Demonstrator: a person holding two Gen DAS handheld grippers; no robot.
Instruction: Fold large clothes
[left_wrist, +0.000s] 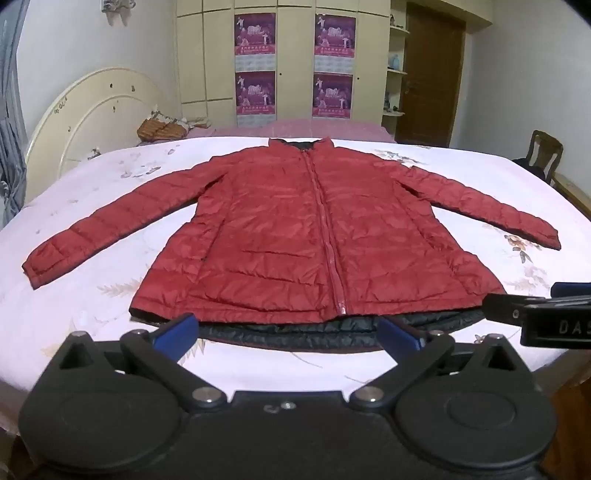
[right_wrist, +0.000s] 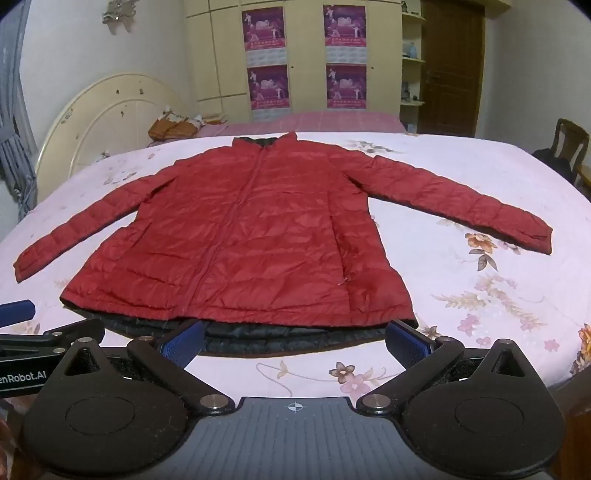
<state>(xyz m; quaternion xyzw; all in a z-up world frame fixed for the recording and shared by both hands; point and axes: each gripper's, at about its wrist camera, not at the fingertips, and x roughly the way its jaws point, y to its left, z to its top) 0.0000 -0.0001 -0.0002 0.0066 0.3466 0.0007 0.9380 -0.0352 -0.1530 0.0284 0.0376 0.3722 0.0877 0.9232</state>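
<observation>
A red quilted puffer jacket (left_wrist: 314, 229) lies flat and zipped on the bed, front up, collar far, both sleeves spread out to the sides. Its dark lining shows along the near hem (left_wrist: 332, 328). It also shows in the right wrist view (right_wrist: 251, 236). My left gripper (left_wrist: 288, 332) is open, its blue pads just before the near hem and apart from it. My right gripper (right_wrist: 295, 341) is open at the near hem too, empty. The right gripper shows at the right edge of the left wrist view (left_wrist: 546, 310).
The bed has a pale floral sheet (right_wrist: 480, 288) and a cream round headboard (left_wrist: 92, 122) at the left. A pink blanket (left_wrist: 306, 129) and a brown bundle (left_wrist: 162, 129) lie beyond the jacket. A wardrobe with posters, a door and a wooden chair (left_wrist: 546, 151) stand behind.
</observation>
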